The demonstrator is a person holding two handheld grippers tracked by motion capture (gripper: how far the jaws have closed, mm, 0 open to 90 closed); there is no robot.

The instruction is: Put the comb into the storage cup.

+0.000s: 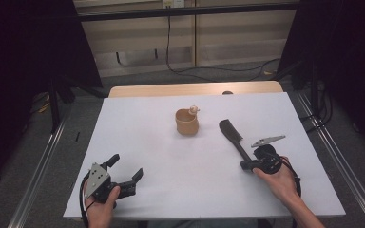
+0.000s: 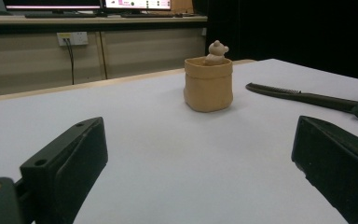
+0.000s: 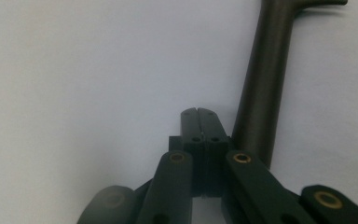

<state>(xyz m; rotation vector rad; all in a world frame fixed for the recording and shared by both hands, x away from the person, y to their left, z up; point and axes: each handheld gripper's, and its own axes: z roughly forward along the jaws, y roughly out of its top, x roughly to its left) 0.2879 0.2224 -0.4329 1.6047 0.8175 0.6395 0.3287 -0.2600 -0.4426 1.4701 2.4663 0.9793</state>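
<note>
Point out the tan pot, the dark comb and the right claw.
tan pot [image 1: 187,124]: high view, front of its wall.
dark comb [image 1: 234,137]: high view, middle of its length.
right claw [image 3: 199,115]: right gripper view, tips of its closed jaws.

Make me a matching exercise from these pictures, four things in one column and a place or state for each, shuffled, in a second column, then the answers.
Things:
1. left gripper
2. right gripper
3. tan pot
4. black comb

Places or states:
A. lies flat beside shut jaws
B. jaws open, nothing between them
C. stands mid-table with a small bear figure at its rim
D. jaws shut, nothing between them

Pairs: 1-B, 2-D, 3-C, 4-A
</note>
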